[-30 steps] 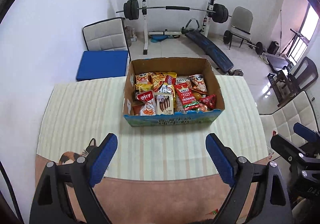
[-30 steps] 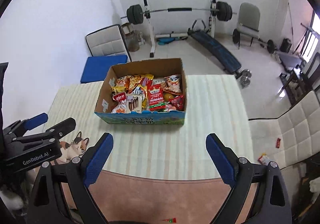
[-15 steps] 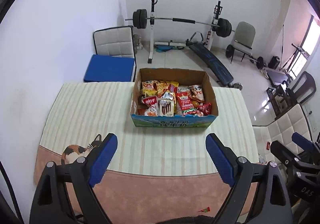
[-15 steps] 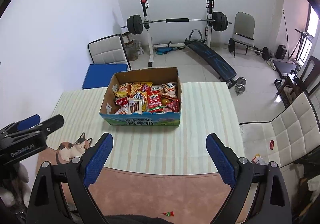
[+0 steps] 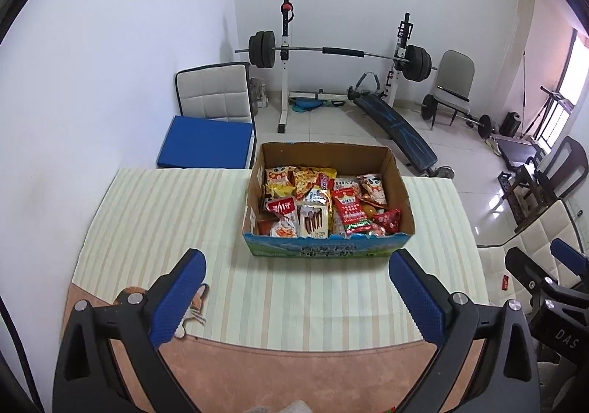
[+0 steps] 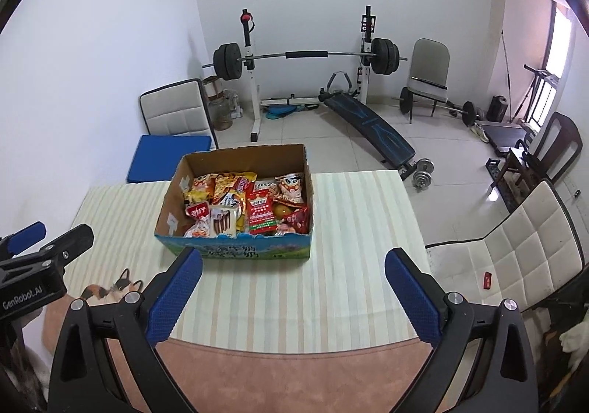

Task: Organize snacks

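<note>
An open cardboard box (image 5: 325,155) with a blue printed front stands on the striped tablecloth (image 5: 165,214) at the table's far middle. It holds several snack packets (image 5: 324,205), red, yellow and white. The box also shows in the right wrist view (image 6: 243,158), with the packets (image 6: 250,206) inside. My left gripper (image 5: 296,267) is open and empty, held back over the table's near edge. My right gripper (image 6: 293,267) is open and empty too, to the right of the left one. Both are well short of the box.
A cat print (image 6: 110,289) marks the cloth's near left corner. Beyond the table stand a blue mat (image 5: 208,142), a white padded chair (image 5: 215,92), a barbell rack (image 5: 337,53) and a sit-up bench (image 5: 395,127). A white chair (image 6: 515,247) stands to the right.
Both grippers have drawn back and risen from the table, so the box looks smaller and farther. Both stay open and empty. The box has not moved.
</note>
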The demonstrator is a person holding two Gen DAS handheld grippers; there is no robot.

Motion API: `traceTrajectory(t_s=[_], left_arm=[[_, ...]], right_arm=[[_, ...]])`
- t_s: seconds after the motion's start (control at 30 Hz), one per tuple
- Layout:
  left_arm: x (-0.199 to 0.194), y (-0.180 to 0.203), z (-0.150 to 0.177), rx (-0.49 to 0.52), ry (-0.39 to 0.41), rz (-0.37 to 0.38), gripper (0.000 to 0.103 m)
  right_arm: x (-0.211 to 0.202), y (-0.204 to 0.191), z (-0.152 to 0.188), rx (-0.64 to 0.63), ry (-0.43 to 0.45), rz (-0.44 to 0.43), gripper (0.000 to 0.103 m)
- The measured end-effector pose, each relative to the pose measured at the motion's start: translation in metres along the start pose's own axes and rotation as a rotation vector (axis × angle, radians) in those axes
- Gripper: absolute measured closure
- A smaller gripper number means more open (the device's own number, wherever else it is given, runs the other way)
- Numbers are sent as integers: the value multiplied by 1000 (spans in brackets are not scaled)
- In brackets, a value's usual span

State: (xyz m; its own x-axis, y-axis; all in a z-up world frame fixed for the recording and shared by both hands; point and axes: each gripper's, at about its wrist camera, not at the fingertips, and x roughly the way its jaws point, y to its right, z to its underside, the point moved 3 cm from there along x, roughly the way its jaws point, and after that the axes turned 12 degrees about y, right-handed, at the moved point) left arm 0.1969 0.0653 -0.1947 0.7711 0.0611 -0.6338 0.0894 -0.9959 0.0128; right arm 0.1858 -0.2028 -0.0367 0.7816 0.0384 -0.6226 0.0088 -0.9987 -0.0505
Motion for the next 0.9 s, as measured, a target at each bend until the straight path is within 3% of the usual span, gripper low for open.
traceTrajectory(t_s=[0.33,0.9], left_arm=[[34,-2,-4,5,12,-15,0],[64,1,4,39,-43,-20,0]], right_arm=[[39,-4,-8,9,14,36,1],[78,-7,-8,5,-13,62,1]])
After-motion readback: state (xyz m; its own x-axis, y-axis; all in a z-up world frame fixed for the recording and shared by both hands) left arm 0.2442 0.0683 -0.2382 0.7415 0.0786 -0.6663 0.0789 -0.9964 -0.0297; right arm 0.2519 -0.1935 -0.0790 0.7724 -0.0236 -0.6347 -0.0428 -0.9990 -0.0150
